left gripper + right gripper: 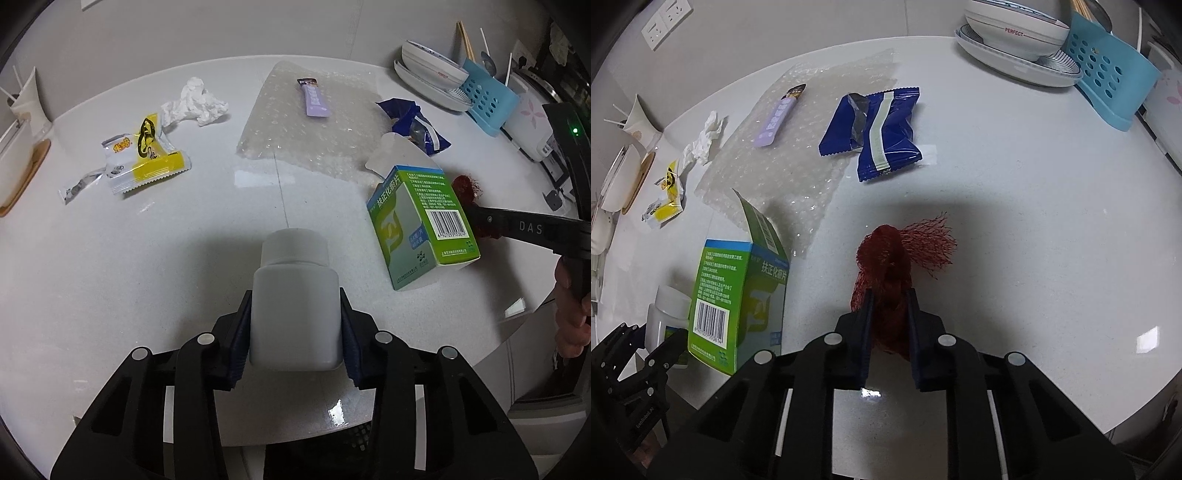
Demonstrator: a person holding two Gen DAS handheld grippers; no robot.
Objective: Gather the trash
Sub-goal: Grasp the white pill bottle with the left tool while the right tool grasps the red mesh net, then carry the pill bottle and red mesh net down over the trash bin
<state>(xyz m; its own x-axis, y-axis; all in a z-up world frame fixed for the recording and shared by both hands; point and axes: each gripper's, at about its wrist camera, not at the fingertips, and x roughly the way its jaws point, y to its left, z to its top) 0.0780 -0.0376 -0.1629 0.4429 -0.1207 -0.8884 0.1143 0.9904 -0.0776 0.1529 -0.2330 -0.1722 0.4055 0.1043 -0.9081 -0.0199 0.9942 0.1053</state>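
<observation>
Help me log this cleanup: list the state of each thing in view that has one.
White plastic bottle: capped, upright, clamped by left gripper.
Red mesh net: bunched, clamped by right gripper.
Green medicine box: top flap open.
Blue snack wrapper: torn open, flat.
White tissue: crumpled.
Yellow wrapper: opened, flat.

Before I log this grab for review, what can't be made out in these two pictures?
- Trash bin: in neither view.
- White bottle: left wrist view shows no label; in right wrist view the green box covers most of it.
- Red mesh net: whether anything is inside, bunched in the right gripper.
- Green box small print: too small.
- Left gripper: pads' far sides hidden.
</observation>
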